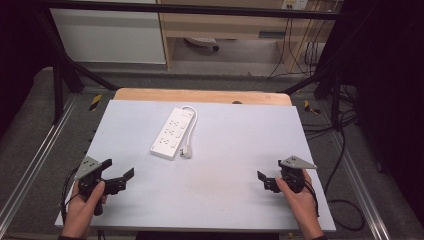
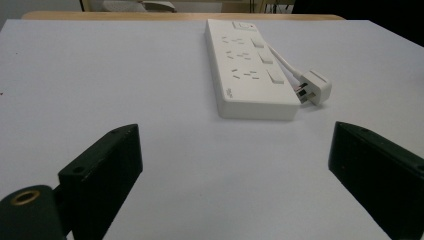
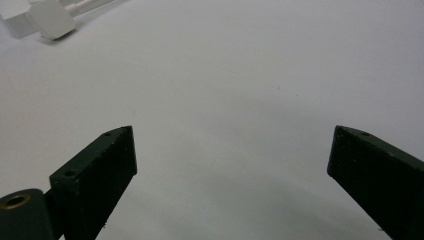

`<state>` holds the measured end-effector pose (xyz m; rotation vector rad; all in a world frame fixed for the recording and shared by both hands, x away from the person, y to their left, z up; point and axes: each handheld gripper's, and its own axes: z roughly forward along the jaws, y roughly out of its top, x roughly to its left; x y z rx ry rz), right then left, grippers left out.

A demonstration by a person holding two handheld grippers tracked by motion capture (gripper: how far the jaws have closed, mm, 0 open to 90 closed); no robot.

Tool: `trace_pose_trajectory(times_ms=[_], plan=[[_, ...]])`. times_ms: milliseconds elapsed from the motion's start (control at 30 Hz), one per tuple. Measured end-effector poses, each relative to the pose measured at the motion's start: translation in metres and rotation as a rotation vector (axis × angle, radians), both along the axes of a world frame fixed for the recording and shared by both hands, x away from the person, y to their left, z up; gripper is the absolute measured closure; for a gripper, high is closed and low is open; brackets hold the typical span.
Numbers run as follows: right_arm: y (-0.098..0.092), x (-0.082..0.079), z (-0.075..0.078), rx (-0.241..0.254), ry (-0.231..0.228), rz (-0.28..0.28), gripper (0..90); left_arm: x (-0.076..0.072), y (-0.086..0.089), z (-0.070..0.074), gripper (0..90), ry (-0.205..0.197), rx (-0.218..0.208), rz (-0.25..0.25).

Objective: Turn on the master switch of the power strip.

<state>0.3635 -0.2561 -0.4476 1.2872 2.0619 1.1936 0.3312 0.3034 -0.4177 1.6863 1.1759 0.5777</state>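
Observation:
A white power strip (image 1: pixel 172 133) lies on the pale table top (image 1: pixel 225 165), left of centre and toward the back. Its short white cable loops round to a white plug (image 1: pixel 186 152) resting beside its near end. In the left gripper view the power strip (image 2: pixel 250 70) and plug (image 2: pixel 314 86) lie ahead of the wide-apart jaws. My left gripper (image 1: pixel 119 171) sits low at the front left, open and holding nothing. At the front right, my right gripper (image 1: pixel 260 176) also stands open above bare table, with the plug (image 3: pixel 50 20) far off at its view's upper left.
A wooden strip (image 1: pixel 200 95) borders the table's far edge. Black frame legs (image 1: pixel 65 75) stand at both back corners, and cables (image 1: pixel 340 150) trail on the floor to the right. A hand (image 1: pixel 82 212) holds each gripper near the front edge.

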Motion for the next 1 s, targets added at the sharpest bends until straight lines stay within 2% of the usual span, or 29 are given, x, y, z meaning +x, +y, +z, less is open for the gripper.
trace_pose_trajectory(times_ms=[100,267,567,767,1000], plan=[[0.0014,-0.0002,0.0009,-0.009,-0.038,0.001,6.0,0.0008,-0.0003,-0.0002,7.1,0.002,0.001,-0.007],[0.0029,-0.0012,0.0025,0.001,-0.053,0.006,6.7,0.001,-0.0013,-0.0003,7.2,0.004,0.007,-0.015],[0.0056,-0.003,0.0056,0.014,-0.056,0.028,7.2,0.001,-0.0019,0.0014,7.1,-0.011,0.014,-0.022],[0.0086,-0.0032,0.0054,0.004,-0.051,0.034,5.2,0.0017,-0.0026,0.0016,7.1,-0.019,0.02,-0.033],[0.01,-0.0048,0.0077,0.004,-0.07,0.032,4.5,0.0012,-0.0044,0.0023,7.0,-0.028,0.001,-0.042]])
